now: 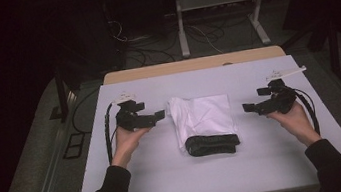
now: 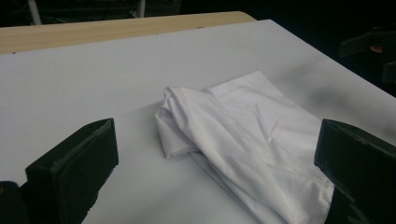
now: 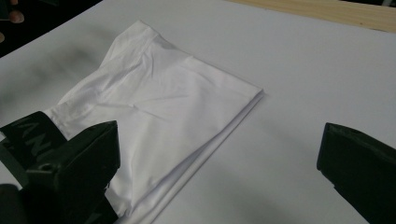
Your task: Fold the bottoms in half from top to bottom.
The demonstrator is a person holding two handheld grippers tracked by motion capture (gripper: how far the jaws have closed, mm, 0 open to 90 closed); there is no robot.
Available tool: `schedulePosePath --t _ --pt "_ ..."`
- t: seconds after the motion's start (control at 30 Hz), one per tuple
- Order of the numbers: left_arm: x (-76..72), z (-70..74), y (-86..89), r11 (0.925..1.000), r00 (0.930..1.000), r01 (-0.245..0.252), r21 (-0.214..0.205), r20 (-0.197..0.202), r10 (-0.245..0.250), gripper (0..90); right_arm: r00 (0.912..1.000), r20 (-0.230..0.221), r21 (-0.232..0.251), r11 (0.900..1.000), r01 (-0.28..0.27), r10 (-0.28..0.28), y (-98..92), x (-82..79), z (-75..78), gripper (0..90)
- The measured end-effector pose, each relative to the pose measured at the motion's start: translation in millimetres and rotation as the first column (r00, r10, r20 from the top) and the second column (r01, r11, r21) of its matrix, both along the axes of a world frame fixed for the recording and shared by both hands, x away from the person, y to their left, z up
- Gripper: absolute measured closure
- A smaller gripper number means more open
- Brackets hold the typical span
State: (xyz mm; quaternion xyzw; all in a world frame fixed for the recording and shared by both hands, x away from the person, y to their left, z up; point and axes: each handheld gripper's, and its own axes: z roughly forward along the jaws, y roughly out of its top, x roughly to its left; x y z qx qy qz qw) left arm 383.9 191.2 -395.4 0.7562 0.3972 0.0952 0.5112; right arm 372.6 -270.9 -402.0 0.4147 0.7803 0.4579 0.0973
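At the middle of the surface [image 1: 278, 161] lies the white garment [image 1: 204, 116], folded into a rough rectangle, with its black waistband [image 1: 213, 144] turned toward your edge. Your left hand-held gripper [image 1: 160, 114] waits just off the garment's left side with its jaws spread wide and nothing between them; your right hand-held gripper [image 1: 248, 107] stands a little further off the right side, jaws equally wide and empty.

The step in hand looks like the first grasp for another fold or a straightening. On the right the layers lie flat and stacked at a clean edge, as the right gripper view shows, so slide the lower jaw along the surface and under all the layers before you close, or you will lift only the top sheet. On the left the cloth is bunched and rumpled toward the far corner; take that lump low, at the fold, not at its loose crest. Close both sides at matching points and lift together, so the stack does not twist or slide apart
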Motion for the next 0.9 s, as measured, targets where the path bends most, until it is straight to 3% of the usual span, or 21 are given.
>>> schedulePosePath --t 0.9 --pt "-47.9 -8.5 29.3 0.9997 0.9978 -0.002 -0.024 0.067 0.003 0.0 0.9997 0.017 0.015 0.9998 0.014 -0.014 -24.6 -48.1 -9.4 0.0"
